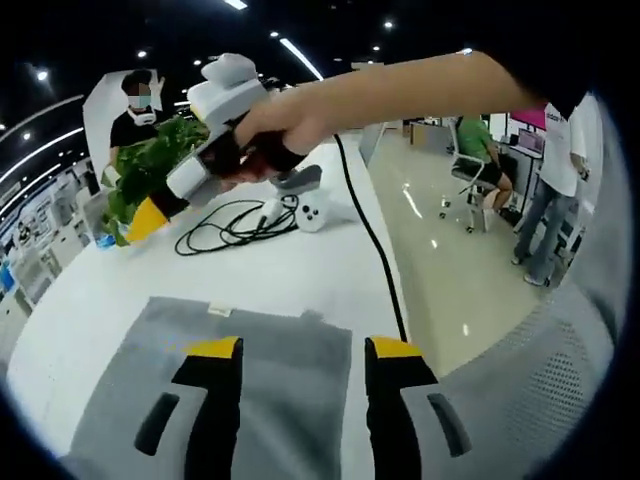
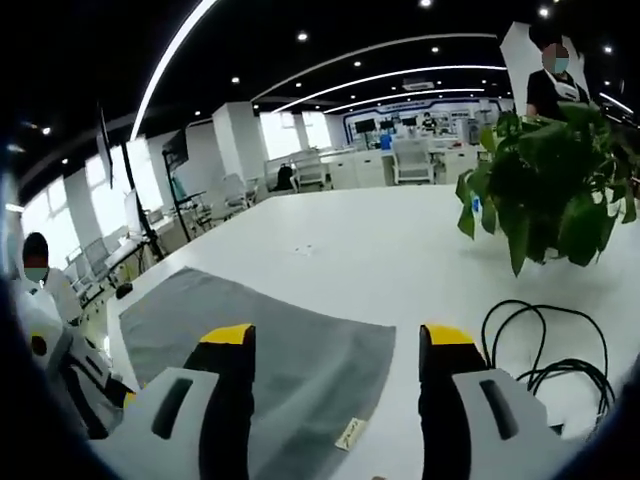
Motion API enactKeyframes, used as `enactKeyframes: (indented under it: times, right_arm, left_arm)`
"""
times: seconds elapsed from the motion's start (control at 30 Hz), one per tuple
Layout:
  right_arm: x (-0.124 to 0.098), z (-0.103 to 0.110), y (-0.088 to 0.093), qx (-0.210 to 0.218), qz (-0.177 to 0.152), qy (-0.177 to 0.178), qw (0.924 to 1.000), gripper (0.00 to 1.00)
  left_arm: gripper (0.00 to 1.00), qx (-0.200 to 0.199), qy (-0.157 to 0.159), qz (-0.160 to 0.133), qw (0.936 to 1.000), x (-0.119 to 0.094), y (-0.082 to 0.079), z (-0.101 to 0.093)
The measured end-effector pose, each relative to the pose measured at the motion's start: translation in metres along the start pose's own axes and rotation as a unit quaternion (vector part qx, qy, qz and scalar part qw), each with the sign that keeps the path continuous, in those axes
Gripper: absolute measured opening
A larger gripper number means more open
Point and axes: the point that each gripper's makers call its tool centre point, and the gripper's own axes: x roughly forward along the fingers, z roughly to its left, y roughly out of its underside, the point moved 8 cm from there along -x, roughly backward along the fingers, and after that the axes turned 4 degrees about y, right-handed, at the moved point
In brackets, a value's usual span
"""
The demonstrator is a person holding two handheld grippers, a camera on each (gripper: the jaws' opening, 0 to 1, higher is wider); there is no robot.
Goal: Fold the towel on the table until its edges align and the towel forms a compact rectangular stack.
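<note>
Across the table [image 2: 400,240], towel [image 1: 290,350] flat; left gripper view adds right gripper [image 1: 150,215].

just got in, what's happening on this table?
A person holds a hand-held gripper in each hand over a white table. A grey towel lies flat on it, not yet folded. The left hand-held gripper hangs open above the towel, gripping nothing. The right hand-held gripper is open too, above the towel's other side, and in the left gripper view is raised off the table. A potted plant and a black cable sit nearby.
</note>
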Motion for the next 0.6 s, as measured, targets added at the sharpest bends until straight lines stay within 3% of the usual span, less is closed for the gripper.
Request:
enactKeyframes:
  times: [0.43,0.6]
  right_arm:
    - [0.031,-0.009,0.019,-0.001,0.026,-0.007,0.9996,0.64]
    - [0.041,-0.013,0.026,0.008,0.031,-0.005,0.9995,0.62]
  left_arm:
    - [0.25,0.012,0.060,0.050,0.9969,0.037,0.026,-0.011]
    - [0.24,0.009,0.076,0.052,0.9957,0.047,0.030,-0.015]
